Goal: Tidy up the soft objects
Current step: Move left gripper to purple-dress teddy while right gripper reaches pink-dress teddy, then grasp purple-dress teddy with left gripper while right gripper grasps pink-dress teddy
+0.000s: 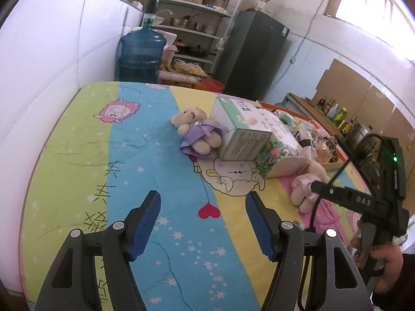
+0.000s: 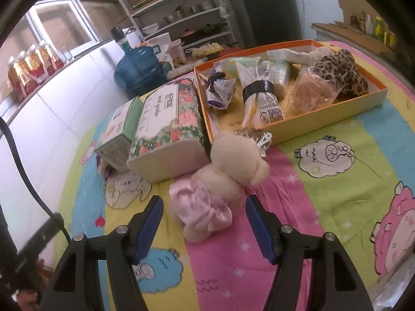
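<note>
Left gripper (image 1: 203, 223): held agape over the quilt (image 1: 145, 140), nothing between.
Right gripper (image 2: 205, 228): spread wide around the pink bear (image 2: 215, 194), pads not touching.

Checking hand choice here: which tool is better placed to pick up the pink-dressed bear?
Right. The right tool is open with the pink-dressed bear lying just ahead between its fingers. The left tool is open over bare quilt, with that bear off to its side.
</note>
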Tool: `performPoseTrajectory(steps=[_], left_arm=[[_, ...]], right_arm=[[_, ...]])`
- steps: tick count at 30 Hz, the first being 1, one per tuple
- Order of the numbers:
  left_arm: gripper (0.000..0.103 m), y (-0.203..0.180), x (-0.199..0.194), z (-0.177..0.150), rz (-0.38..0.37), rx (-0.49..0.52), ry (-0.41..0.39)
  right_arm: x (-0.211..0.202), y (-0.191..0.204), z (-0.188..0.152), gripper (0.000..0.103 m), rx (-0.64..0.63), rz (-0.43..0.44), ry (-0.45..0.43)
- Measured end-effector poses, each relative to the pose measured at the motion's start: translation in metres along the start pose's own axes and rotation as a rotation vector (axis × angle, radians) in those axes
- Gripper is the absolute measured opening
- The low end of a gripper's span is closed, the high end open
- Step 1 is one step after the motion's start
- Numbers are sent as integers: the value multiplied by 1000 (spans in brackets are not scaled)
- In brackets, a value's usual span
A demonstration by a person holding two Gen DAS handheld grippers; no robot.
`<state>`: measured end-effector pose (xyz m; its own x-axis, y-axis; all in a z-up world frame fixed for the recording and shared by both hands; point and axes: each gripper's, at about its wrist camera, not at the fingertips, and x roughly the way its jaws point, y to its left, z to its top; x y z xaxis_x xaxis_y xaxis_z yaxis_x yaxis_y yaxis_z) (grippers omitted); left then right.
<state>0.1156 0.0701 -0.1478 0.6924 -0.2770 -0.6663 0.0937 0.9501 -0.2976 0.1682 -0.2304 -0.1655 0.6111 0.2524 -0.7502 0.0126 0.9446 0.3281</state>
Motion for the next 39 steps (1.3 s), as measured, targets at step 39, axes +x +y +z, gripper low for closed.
performPoseTrajectory(steps=[39], left_arm=[[69, 28, 113, 97, 36, -217, -3]], right_arm=[[28, 4, 8, 44, 34, -56, 46]])
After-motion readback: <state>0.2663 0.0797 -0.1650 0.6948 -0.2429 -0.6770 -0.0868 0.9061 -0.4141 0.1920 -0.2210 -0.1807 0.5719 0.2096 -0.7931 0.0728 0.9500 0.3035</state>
